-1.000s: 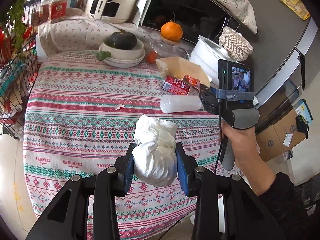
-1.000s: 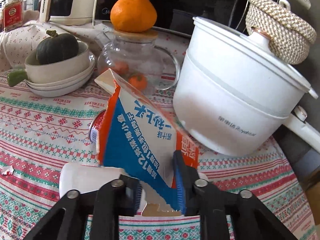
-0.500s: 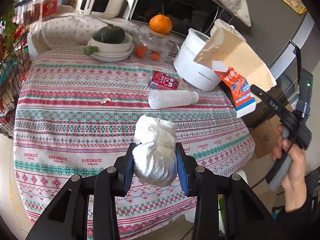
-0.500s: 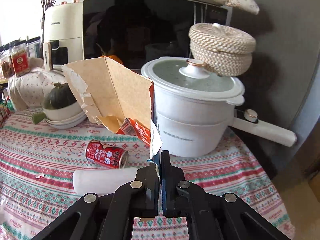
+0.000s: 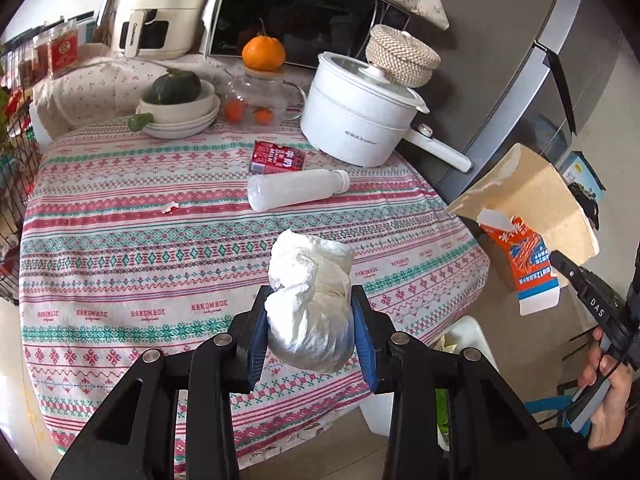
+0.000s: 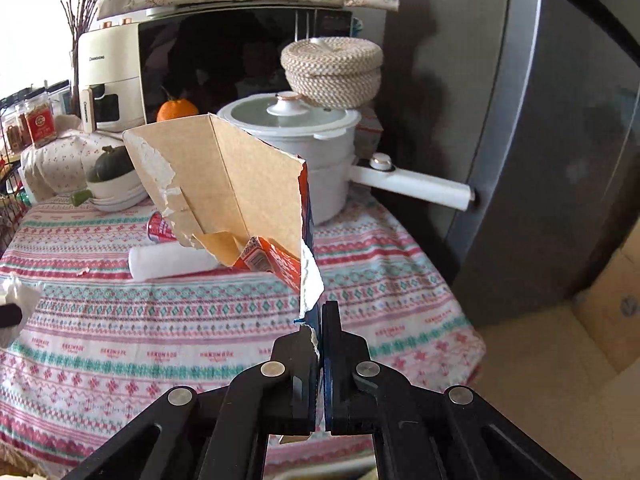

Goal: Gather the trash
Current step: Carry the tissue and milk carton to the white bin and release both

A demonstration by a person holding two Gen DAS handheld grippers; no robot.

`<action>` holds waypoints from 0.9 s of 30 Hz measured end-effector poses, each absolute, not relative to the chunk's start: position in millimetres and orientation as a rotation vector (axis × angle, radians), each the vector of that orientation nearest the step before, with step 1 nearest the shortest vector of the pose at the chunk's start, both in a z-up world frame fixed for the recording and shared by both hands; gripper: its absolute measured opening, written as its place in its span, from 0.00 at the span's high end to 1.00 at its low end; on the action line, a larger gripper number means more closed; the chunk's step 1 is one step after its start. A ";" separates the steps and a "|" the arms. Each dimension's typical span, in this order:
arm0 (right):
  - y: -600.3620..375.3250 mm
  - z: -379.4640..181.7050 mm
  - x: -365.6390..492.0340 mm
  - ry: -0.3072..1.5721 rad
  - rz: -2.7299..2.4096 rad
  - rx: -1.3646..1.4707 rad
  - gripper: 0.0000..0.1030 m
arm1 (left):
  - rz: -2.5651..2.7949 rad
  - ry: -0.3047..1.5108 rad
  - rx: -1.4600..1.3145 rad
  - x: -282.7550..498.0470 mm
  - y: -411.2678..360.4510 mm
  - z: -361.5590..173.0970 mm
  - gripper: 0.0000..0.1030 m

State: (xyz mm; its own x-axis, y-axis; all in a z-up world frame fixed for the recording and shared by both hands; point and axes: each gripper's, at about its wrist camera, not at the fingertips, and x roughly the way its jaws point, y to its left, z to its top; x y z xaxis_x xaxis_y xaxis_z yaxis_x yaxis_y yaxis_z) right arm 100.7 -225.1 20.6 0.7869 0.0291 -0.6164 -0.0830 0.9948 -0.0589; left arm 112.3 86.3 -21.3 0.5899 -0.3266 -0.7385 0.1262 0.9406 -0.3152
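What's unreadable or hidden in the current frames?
- Bin, left wrist view: only a white rim shows; left gripper and tissue wad hide its contents.
- Red can, right wrist view: mostly behind the torn carton held by the right gripper.
- Scrap on tablecloth: too small to identify.
- Carton print: too small to read.

1. "CHANGHONG" on cream appliance (image 5: 156, 12), upper left; also on its handle.
2. "HANDMADE" repeated along tablecloth (image 5: 208, 306), lower centre.
3. "MILK" on red can (image 5: 277, 157), centre.
4. "DAS" on right gripper (image 5: 560, 264), right edge.
5. "12" on torn carton (image 5: 532, 268).
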 end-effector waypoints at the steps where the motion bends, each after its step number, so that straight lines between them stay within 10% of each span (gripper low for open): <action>1: -231.9 17.2 93.3 0.674 0.052 -0.075 1.00 | -0.279 0.905 -0.230 109.9 79.5 -21.5 0.62; 27: -356.2 -86.2 8.8 1.117 -0.245 -0.021 1.00 | -0.609 0.995 0.084 67.9 -117.1 -67.4 0.61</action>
State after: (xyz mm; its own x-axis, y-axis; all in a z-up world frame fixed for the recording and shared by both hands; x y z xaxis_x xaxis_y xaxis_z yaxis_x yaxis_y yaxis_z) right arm 8.8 -356.2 -86.2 0.4140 -0.2051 -0.8868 0.1841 0.9730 -0.1391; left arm 67.9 -117.1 -67.4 0.3934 -0.4421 -0.8061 0.5166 0.8316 -0.2040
